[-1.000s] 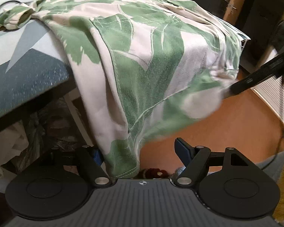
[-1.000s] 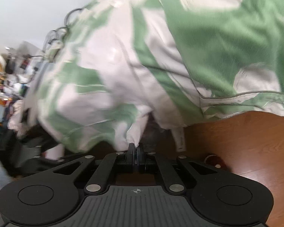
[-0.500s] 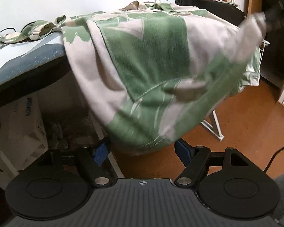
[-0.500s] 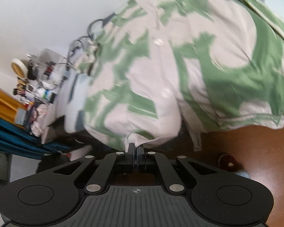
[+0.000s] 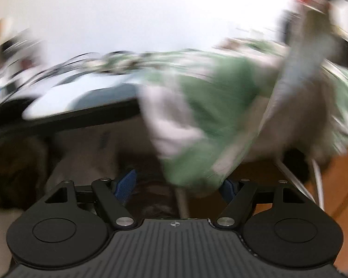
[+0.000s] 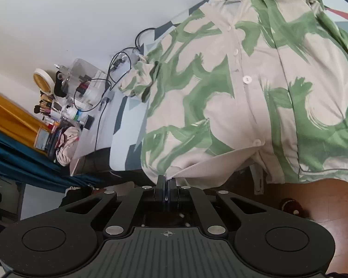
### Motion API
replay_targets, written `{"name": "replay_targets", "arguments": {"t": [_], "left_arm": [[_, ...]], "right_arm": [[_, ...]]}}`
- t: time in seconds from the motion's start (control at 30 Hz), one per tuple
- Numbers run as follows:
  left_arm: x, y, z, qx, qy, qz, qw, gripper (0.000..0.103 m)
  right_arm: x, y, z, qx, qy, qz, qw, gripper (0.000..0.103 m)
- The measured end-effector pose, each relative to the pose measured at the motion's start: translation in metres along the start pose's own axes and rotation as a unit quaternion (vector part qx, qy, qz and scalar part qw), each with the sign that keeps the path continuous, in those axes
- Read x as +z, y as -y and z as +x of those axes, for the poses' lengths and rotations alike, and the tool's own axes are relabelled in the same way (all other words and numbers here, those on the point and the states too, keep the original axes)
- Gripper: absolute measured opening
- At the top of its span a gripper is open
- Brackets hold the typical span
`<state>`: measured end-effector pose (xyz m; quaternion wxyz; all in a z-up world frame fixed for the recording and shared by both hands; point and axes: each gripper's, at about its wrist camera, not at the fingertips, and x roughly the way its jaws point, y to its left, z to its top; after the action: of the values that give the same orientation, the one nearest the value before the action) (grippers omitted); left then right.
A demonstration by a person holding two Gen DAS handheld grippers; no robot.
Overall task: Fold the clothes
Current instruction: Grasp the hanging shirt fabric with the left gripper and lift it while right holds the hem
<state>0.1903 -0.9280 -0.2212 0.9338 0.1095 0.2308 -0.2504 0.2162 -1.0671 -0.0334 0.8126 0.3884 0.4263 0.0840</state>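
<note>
A: Holding tight? The right gripper point(image 6: 166, 181) has its fingers pinched on the shirt point(image 6: 243, 92) hem. Shirt hangs off the table point(image 6: 118, 148) edge.

B: Yep. Left gripper point(image 5: 178, 186) is wide apart, w/ cloth dangling between, not grabbed.

A: Shirt might slide to the floor point(image 6: 324, 199) if the pinch slips, b/c lots hangs down.

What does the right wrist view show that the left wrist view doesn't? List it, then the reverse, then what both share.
Only the right wrist view: the right gripper shut on the hem of the shirt, the button placket, a clutter of cosmetics, cables and a blue curtain.

Only the left wrist view: the left gripper open, a hanging fold of the shirt between its fingers, ungripped, and the table's dark front edge. This view is heavily blurred.

Both: the green and cream shirt draped over the patterned table, white wall, orange-brown floor.
</note>
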Motion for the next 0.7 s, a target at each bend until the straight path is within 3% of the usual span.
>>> {"name": "replay_targets", "arguments": {"t": [0.23, 0.37, 0.43, 0.47, 0.53, 0.7], "left_arm": [[0.008, -0.006, 0.01, 0.031, -0.008, -0.039, 0.9987, 0.079], [-0.002, 0.007, 0.012, 0.027, -0.016, -0.017, 0.9994, 0.079], [-0.001, 0.0, 0.011, 0.024, -0.015, -0.045, 0.9986, 0.048], [0.001, -0.007, 0.009, 0.025, -0.02, -0.058, 0.9978, 0.013], [0.006, -0.017, 0.002, 0.041, -0.031, -0.066, 0.9965, 0.009], [0.017, -0.025, -0.05, 0.075, -0.003, -0.028, 0.9967, 0.005]], "right_arm": [[0.001, -0.009, -0.012, 0.001, 0.011, 0.004, 1.0, 0.001], [0.0, -0.009, -0.016, -0.005, 0.014, 0.001, 1.0, 0.001], [-0.002, -0.008, -0.018, -0.013, 0.012, -0.004, 1.0, 0.001], [-0.004, -0.007, -0.019, -0.018, 0.01, -0.008, 1.0, 0.001], [-0.008, -0.002, -0.022, -0.03, 0.005, -0.012, 0.999, 0.001], [-0.019, 0.019, -0.017, -0.054, -0.017, -0.005, 0.998, 0.001]]}}
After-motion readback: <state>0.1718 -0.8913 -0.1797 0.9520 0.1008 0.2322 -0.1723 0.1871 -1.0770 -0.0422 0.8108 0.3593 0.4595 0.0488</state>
